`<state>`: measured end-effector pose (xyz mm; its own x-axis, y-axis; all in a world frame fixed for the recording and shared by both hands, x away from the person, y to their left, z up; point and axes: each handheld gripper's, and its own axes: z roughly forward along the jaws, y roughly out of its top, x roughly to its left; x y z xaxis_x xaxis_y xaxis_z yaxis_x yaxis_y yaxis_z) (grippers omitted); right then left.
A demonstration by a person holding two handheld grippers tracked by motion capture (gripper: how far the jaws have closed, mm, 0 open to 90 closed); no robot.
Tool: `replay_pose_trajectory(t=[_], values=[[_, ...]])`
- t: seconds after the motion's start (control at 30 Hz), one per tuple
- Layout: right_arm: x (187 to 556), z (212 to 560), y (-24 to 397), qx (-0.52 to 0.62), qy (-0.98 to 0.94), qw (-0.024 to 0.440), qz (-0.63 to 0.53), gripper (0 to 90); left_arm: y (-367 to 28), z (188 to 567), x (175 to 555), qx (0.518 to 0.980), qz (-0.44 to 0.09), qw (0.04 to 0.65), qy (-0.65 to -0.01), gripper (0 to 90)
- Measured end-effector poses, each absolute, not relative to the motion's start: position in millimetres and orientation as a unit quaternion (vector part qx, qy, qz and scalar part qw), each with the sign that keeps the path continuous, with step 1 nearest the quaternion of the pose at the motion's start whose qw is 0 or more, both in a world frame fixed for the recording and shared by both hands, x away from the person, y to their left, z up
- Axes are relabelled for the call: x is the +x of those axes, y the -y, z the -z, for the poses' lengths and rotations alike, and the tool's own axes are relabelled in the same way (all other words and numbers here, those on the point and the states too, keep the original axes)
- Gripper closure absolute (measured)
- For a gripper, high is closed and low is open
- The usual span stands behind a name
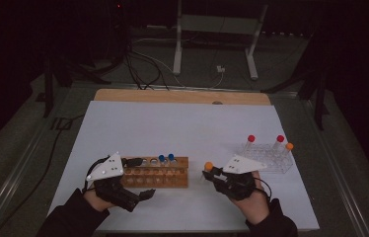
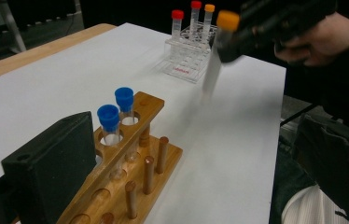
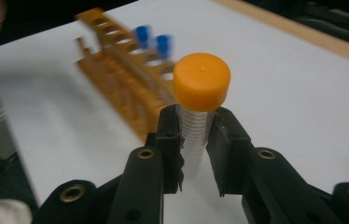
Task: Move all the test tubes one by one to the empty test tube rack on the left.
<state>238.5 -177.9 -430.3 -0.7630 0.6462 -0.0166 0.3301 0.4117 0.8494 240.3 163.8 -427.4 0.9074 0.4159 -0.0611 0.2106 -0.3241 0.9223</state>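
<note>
The right tongs [image 3: 195, 140] are clamped on a clear plastic tube with an orange screw cap [image 3: 200, 91], held upright just above the white-covered bench [image 1: 182, 128], between the brown wooden rack [image 1: 157, 173] and the clear plastic rack [image 1: 271, 157]. The left tongs [image 1: 140, 180] grip the wooden rack's near end, jaws on either side of it. Two blue-capped tubes [image 2: 116, 112] stand in the wooden rack.
</note>
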Motion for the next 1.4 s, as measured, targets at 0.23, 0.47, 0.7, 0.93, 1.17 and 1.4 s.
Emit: replay_pose_trajectory(t=[0.23,0.47,0.7,0.93,1.17,1.4], values=[[228.7,444.2,140.7,0.243,-0.851,0.128,-0.447,74.3,-153.8,425.4,234.8,0.808,-0.089,0.551,-0.190,3.4],[220.8,449.5,117.1,0.213,-0.864,0.103,-0.444,74.3,-142.1,426.3,228.2,0.808,-0.082,0.557,-0.174,13.5],[217.8,450.1,106.9,0.204,-0.867,0.093,-0.445,74.3,-130.1,429.7,222.6,0.810,-0.087,0.555,-0.165,36.4],[216.6,449.7,104.0,0.200,-0.868,0.091,-0.446,74.3,-119.9,435.6,221.9,0.821,-0.092,0.541,-0.157,48.3],[216.4,450.4,102.5,0.198,-0.869,0.088,-0.446,74.3,-116.8,438.6,223.7,0.824,-0.087,0.539,-0.153,61.5],[216.4,450.0,102.8,0.199,-0.869,0.089,-0.445,74.3,-116.0,438.6,224.2,0.828,-0.081,0.537,-0.140,71.0]])
